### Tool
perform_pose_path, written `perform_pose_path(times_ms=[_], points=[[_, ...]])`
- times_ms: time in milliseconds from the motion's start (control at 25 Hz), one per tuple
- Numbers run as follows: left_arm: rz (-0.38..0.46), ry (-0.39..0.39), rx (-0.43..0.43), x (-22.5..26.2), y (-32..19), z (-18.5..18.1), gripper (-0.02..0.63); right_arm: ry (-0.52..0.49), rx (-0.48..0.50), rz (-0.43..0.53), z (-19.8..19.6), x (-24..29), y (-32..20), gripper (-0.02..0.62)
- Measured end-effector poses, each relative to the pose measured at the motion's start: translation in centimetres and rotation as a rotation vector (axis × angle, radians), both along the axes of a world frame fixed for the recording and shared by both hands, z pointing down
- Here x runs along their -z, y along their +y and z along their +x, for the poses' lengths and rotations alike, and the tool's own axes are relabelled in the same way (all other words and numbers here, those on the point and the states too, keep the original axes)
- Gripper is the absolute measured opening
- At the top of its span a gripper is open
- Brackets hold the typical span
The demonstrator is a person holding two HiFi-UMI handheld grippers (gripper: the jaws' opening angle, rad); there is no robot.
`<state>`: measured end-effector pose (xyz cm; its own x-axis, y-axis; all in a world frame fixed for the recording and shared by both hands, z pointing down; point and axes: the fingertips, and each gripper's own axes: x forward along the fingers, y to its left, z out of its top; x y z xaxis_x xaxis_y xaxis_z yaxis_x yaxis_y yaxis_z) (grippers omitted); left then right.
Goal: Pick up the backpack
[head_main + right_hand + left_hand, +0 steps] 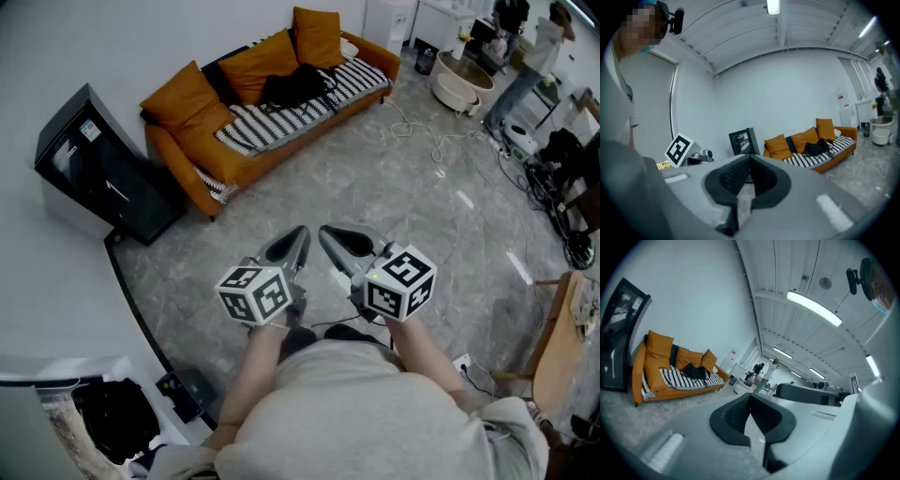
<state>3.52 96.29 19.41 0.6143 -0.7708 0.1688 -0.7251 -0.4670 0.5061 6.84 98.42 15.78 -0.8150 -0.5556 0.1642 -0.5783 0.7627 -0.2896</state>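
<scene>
The black backpack (pixel 295 84) lies slumped on the striped seat of the orange sofa (pixel 234 161), far across the floor from me. It also shows in the left gripper view as the backpack (pixel 696 371) and in the right gripper view as the backpack (pixel 816 147). My left gripper (pixel 298 234) and right gripper (pixel 328 234) are held side by side in front of my body, pointing towards the sofa. Both are shut with nothing between their jaws: the tips of the left gripper (pixel 750 395) meet, and so do those of the right gripper (pixel 749 155).
A black framed screen (pixel 103 169) leans on the wall left of the sofa. Cables (pixel 433 141) trail over the grey floor near a round white tub (pixel 459 82). A person (pixel 534 52) stands at the far right. A wooden chair (pixel 561 349) is at my right.
</scene>
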Motion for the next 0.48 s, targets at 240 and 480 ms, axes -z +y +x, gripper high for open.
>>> perform_pose_path(times_ms=[240, 480], points=[[0.017, -0.046, -0.015, -0.1, -0.2, 0.2, 0.006, 0.009, -0.014, -0.028, -0.2, -1.5, 0.6, 0.003], [0.072, -0.161, -0.108, 0.1, 0.3, 1.3, 0.006, -0.003, -0.052, -0.019, 0.3, -1.3, 0.3, 0.003]])
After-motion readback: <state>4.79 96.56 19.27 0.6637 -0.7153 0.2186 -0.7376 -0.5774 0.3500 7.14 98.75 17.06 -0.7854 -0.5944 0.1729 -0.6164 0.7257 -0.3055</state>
